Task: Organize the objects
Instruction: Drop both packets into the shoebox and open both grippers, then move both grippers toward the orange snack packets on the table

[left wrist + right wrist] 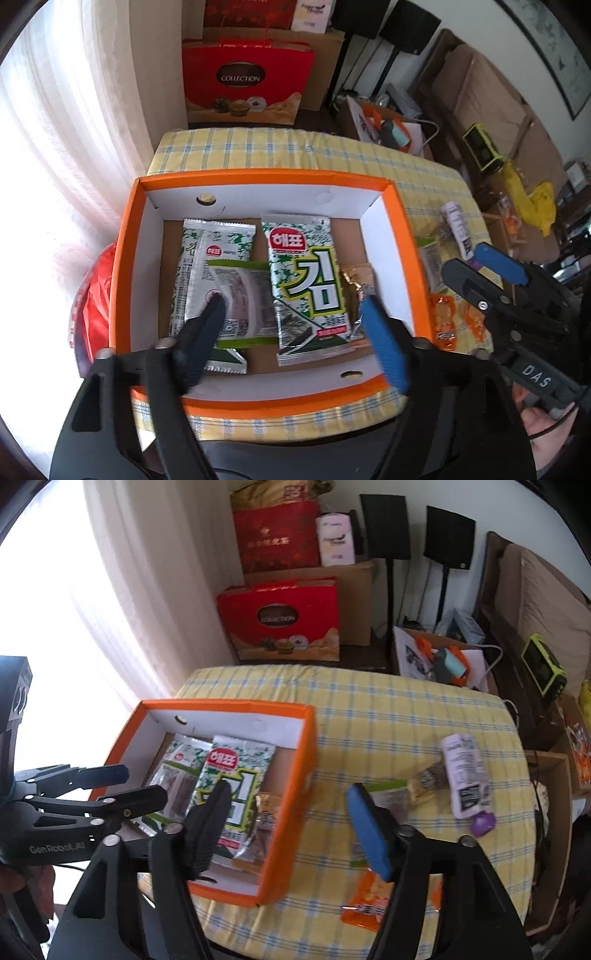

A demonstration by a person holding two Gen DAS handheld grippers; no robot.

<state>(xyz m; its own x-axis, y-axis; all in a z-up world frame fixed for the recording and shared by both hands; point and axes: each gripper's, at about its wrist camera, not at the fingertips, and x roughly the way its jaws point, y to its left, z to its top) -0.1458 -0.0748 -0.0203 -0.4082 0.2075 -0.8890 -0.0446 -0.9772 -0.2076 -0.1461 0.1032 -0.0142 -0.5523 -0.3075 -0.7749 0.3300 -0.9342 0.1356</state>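
Orange box (125,258) with white walls; yellow-and-blue checked tablecloth (388,709).

1. Orange box (413,258) – matt cardboard, white inside, with a bare brown floor.
2. Seaweed packets (306,280) – glossy, crinkled foil-like film.
3. Tablecloth (388,716) – smooth checked cloth with a faint sheen.
4. White tube (463,771) – smooth plastic.

The left wrist camera looks steeply down from close above the orange box (127,266); the right wrist camera sits further right, facing down across the desk (399,716). Both share the box and the red carton (245,83) behind.
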